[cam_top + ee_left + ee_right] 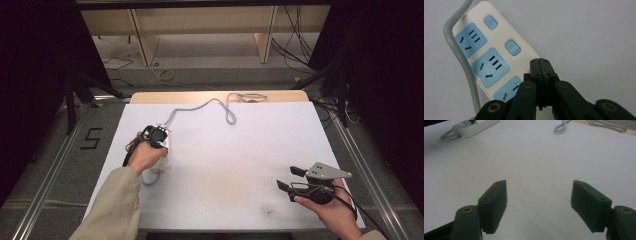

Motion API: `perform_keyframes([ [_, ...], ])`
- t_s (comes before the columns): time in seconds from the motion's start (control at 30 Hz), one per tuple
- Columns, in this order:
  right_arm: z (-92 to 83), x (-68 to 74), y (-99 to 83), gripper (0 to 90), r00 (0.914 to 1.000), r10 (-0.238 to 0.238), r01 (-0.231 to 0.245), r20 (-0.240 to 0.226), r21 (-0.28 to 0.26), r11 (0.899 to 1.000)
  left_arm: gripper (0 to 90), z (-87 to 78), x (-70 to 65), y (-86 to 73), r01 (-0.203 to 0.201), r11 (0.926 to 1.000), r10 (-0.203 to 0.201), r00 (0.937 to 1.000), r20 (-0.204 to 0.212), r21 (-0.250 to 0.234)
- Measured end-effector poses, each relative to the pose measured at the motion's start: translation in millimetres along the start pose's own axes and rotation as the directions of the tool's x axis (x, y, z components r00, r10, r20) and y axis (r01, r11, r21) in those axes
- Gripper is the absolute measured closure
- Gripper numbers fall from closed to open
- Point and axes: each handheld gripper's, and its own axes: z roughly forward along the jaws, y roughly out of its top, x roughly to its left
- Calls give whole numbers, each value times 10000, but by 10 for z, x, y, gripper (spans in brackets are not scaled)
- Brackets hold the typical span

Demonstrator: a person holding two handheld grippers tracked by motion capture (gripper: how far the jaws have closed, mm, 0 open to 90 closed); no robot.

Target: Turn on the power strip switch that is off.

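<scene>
Overhead, left gripper [541,65] jaws clenched above power strip [489,50], right gripper [539,205] jaws released.

Left gripper [542,65] over the power strip [495,53].
My jaws are pressed together, tips at the strip's right edge beside its third switch. I see two blue switches [491,22] farther up, blue sockets [470,40] left of them, grey cord [461,56] along its left side.

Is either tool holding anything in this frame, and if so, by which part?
Neither. The left tool is shut, tips over the power strip by its nearest switch, clamping nothing. The right tool is open over the table.
</scene>
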Motion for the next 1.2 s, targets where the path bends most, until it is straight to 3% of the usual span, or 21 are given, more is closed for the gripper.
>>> perform_keyframes([
  [0.8, -3, 3, 2, 297, 10000, -23, 23, 10, -9, 10000, 900, 3, -2, 18, 161, 9995, -159, 9999, -68, 276],
  [1.2, -3, 4, 3, 297, 10000, -42, 42, -9, -13, 10000, 900, 9, -24, 31, 15, 9993, -7, 9998, -216, 382],
])
